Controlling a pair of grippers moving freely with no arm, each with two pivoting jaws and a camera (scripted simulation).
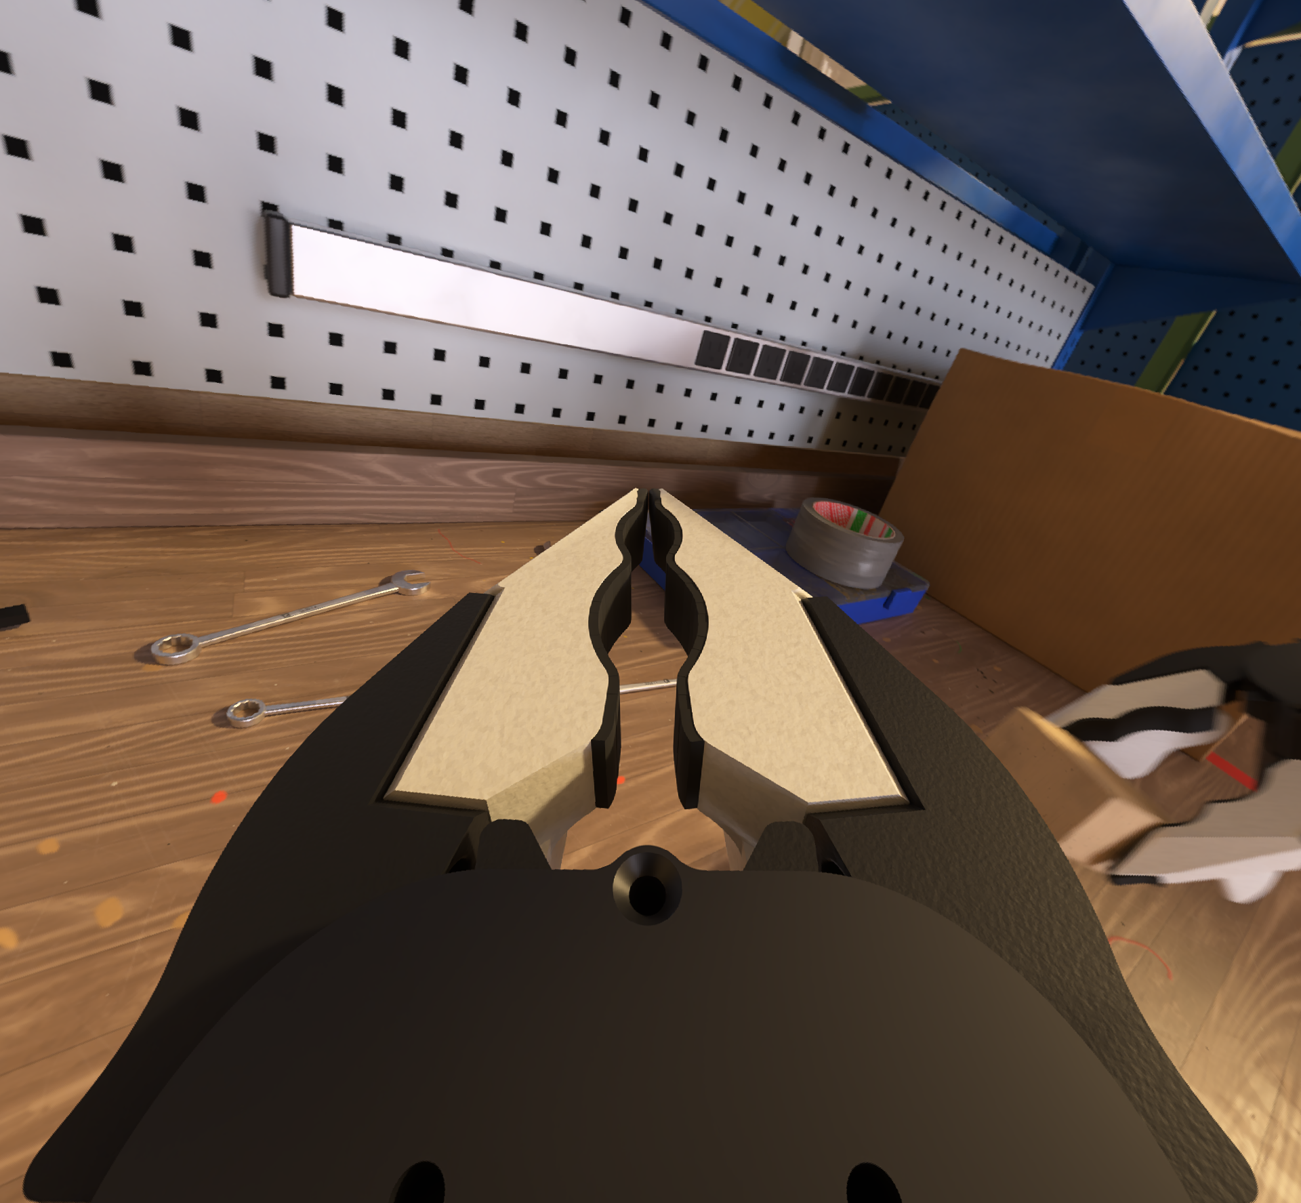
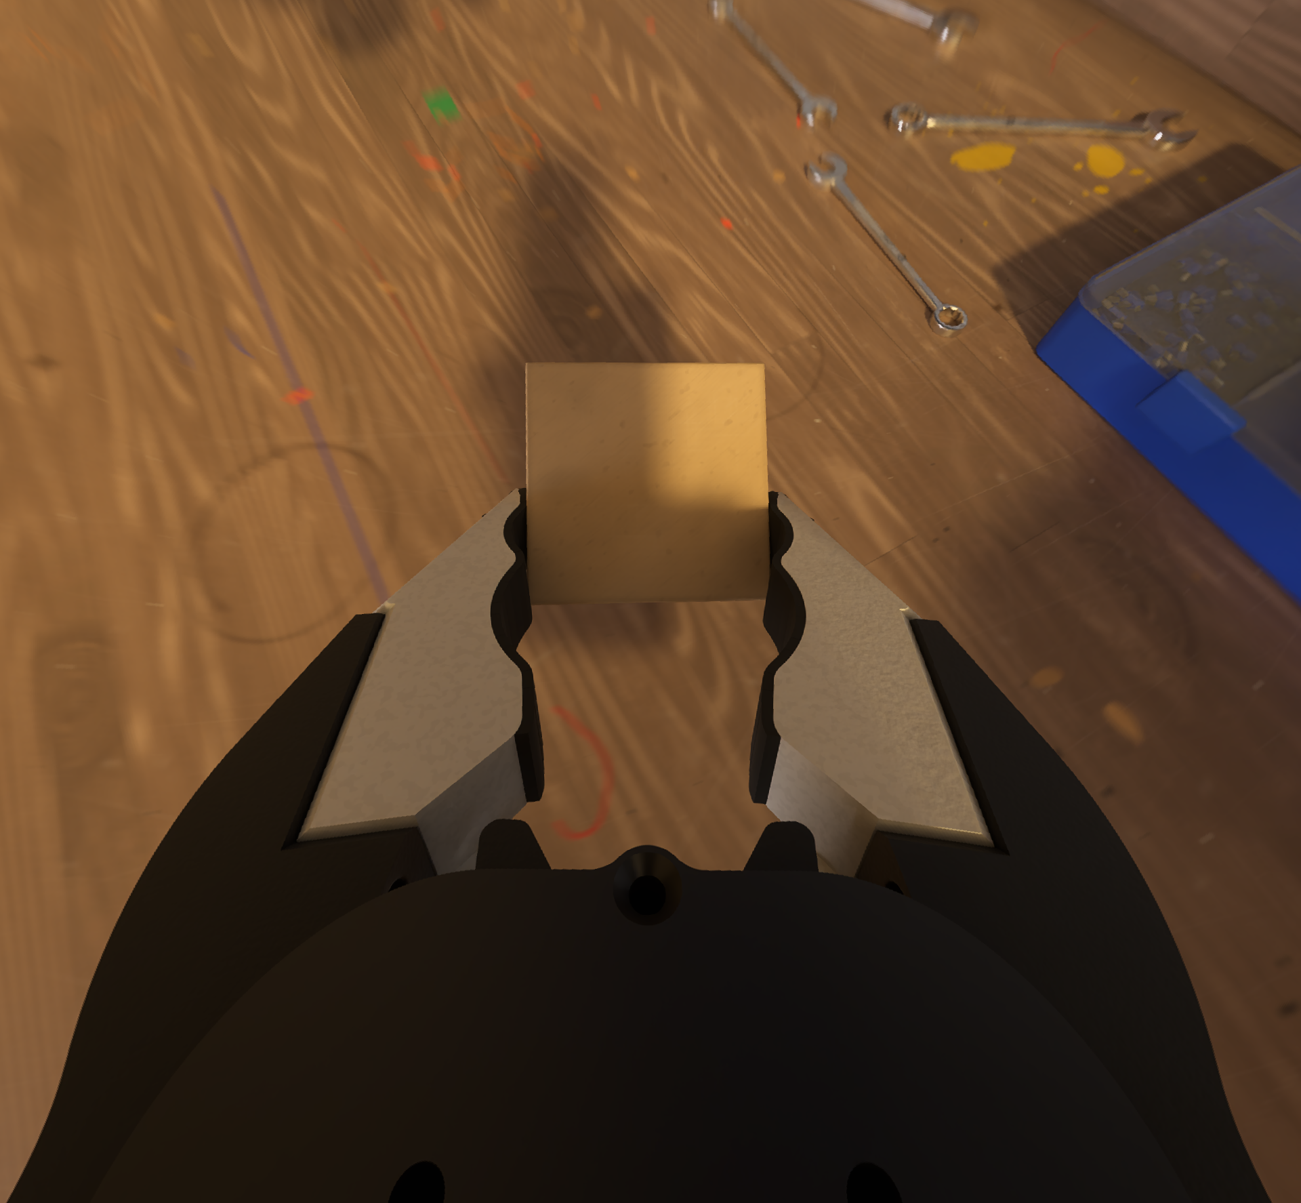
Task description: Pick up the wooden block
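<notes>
The wooden block (image 2: 644,472) is a plain tan cube held between the tips of my right gripper (image 2: 645,511), which is shut on it; it looks lifted off the wooden bench top, with a blurred shadow beneath. In the left wrist view the same block (image 1: 1077,789) shows blurred at the right edge, clamped in the right gripper (image 1: 1154,747). My left gripper (image 1: 648,500) is shut and empty, fingertips touching, above the bench and pointing toward the pegboard wall.
Several wrenches (image 2: 887,240) lie on the bench, two seen in the left wrist view (image 1: 281,616). A blue parts case (image 2: 1197,387) sits at the right, with a tape roll (image 1: 841,542) on it. A cardboard sheet (image 1: 1098,514) leans at the back right, under a blue shelf.
</notes>
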